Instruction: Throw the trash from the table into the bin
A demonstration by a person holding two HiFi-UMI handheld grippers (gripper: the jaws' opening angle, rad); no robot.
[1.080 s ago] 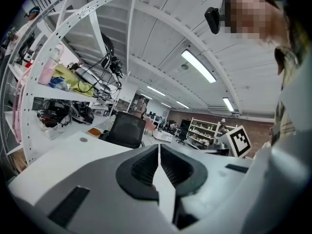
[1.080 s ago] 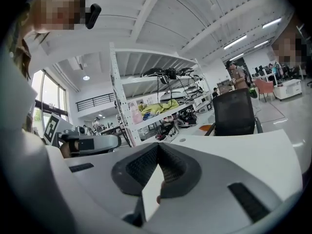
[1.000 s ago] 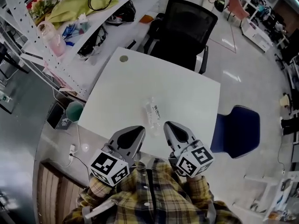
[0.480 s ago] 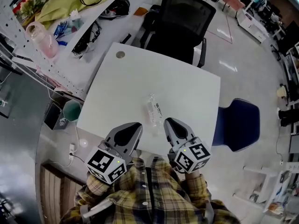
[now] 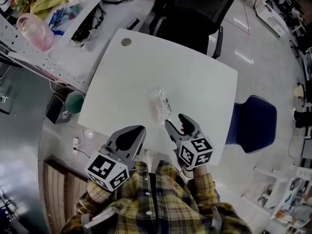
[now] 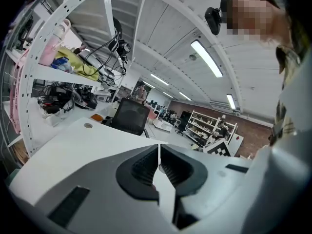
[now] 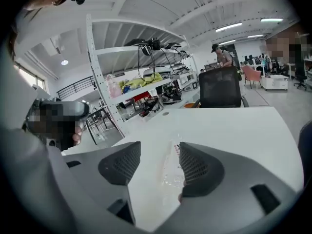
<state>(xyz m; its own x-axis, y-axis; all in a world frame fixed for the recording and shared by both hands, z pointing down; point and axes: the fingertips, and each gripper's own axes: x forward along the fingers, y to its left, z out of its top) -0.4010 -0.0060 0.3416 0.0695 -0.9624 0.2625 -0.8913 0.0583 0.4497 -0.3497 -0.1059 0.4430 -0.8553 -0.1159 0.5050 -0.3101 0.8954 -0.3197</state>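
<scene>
A clear empty plastic bottle (image 5: 162, 106) lies on its side near the front middle of the white table (image 5: 195, 77). My right gripper (image 5: 177, 121) sits just short of the bottle's near end. Its jaws are opening and the pads touch nothing. In the right gripper view the bottle (image 7: 172, 165) lies ahead on the tabletop, nearer the right jaw of the right gripper (image 7: 159, 156). My left gripper (image 5: 138, 129) hovers over the table's front edge, left of the bottle, and is shut on nothing; it is the same left gripper (image 6: 159, 158).
A green round bin (image 5: 74, 115) stands on the floor left of the table beside a black box (image 5: 54, 122). A black office chair (image 5: 197, 11) is at the far side, a blue chair (image 5: 256, 129) at the right. A cluttered shelf bench (image 5: 73, 13) runs at the back left.
The right gripper's jaws went from shut to apart, and it sank toward the table, closer to the bottle. The left gripper dropped a little and stayed shut.
</scene>
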